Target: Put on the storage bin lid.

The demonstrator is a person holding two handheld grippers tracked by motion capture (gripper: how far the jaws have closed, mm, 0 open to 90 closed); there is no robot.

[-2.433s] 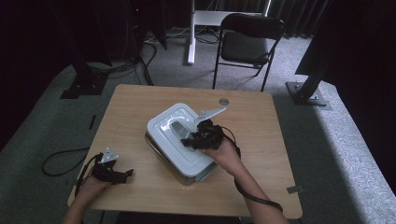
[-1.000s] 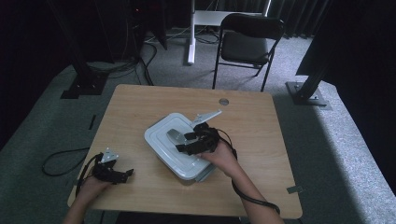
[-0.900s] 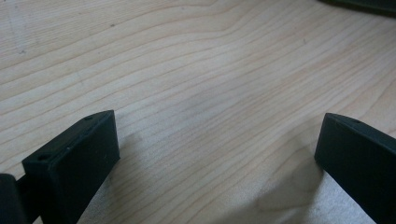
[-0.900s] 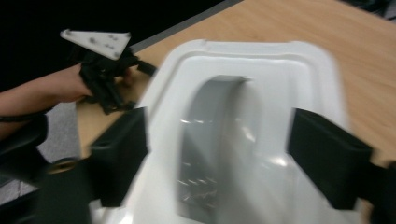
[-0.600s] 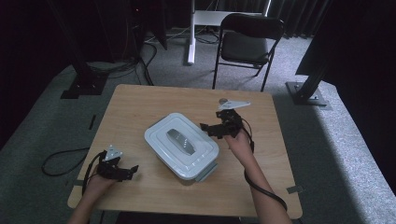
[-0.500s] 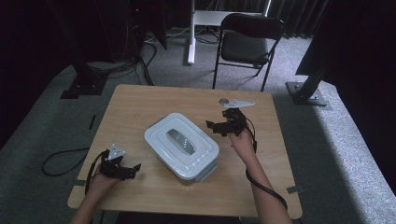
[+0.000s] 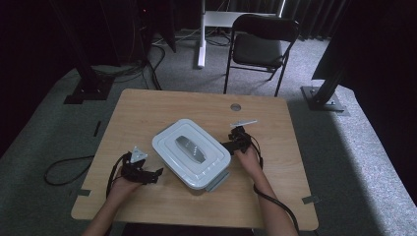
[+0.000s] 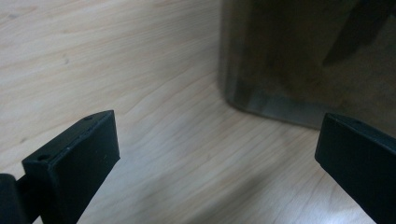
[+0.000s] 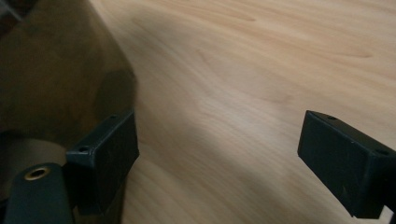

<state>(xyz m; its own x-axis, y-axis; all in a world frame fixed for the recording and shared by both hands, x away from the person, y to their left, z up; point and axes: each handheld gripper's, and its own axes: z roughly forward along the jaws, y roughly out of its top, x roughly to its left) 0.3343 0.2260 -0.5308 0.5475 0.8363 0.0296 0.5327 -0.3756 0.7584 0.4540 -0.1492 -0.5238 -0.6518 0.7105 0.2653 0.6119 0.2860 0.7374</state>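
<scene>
High view: wooden table, grey carpet, black chair; both hand-held grippers wide open, empty.

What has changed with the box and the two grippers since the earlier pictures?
The right gripper let go of the lid, now flat on the box, swung out to the right and came down beside it, its jaws just opened, nothing between them. The left gripper edged toward the box. The box stayed on the table.

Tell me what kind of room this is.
Probably a recording studio or lab: black curtains around a grey carpet, stand bases on the floor, and one wooden table with a folding chair.
</scene>
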